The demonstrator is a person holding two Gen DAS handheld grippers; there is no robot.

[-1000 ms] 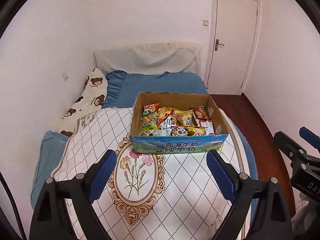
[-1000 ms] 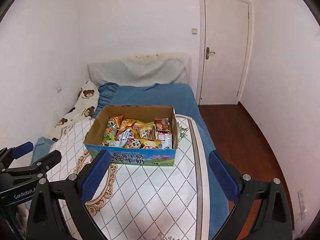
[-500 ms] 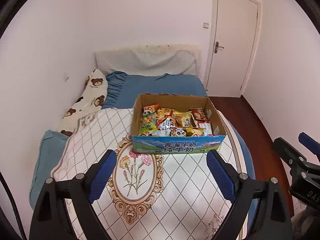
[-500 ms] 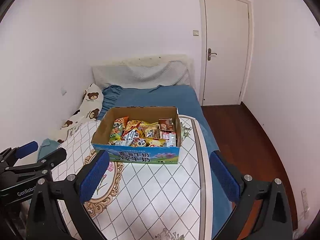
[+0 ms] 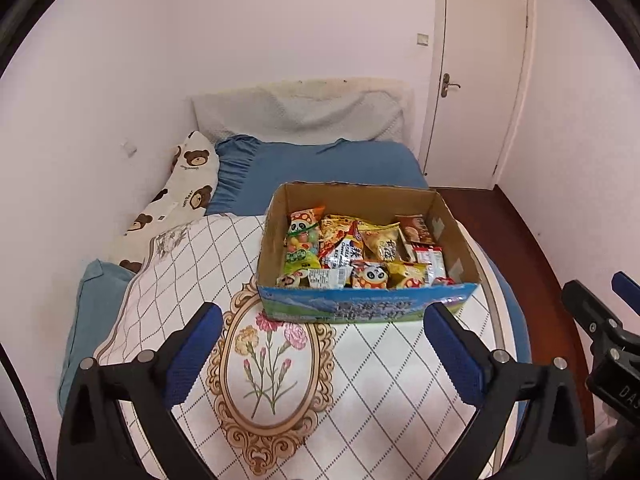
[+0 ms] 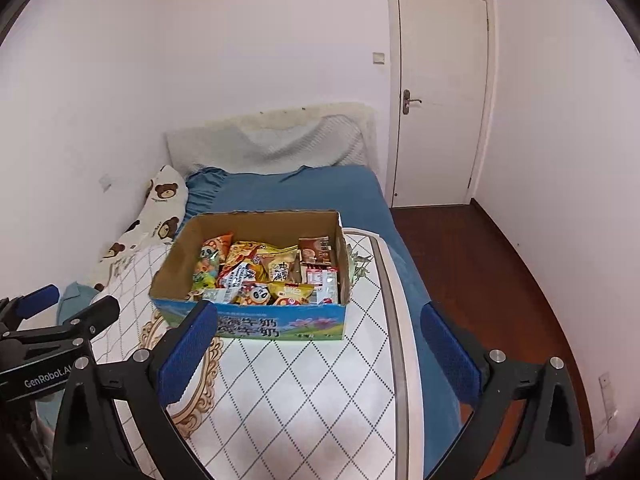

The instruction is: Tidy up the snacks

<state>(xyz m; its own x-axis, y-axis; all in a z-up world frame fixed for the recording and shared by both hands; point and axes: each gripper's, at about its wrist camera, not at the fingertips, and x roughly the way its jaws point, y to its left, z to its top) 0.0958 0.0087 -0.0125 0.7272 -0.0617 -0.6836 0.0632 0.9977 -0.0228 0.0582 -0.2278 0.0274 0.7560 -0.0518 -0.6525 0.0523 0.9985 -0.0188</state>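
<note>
A cardboard box [image 5: 368,308] with a blue printed front stands on a white quilted blanket on the bed; it also shows in the right wrist view [image 6: 256,326]. It holds several snack packets [image 5: 360,250] lying loosely, also seen in the right wrist view [image 6: 264,272]. My left gripper [image 5: 322,350] is open and empty, held above the blanket in front of the box. My right gripper [image 6: 318,350] is open and empty, in front of the box's right part. Each gripper shows at the edge of the other's view.
The blanket [image 5: 280,380] has a flower oval pattern. A bear-print pillow [image 5: 176,196] lies along the left wall. Blue bedding [image 5: 332,168] lies behind the box. Dark wood floor [image 6: 480,272] and a shut white door [image 6: 440,92] are at the right.
Both grippers have drawn back and up a little from the box, so it looks smaller and lower in both views. Both stay open. The box has not moved.
</note>
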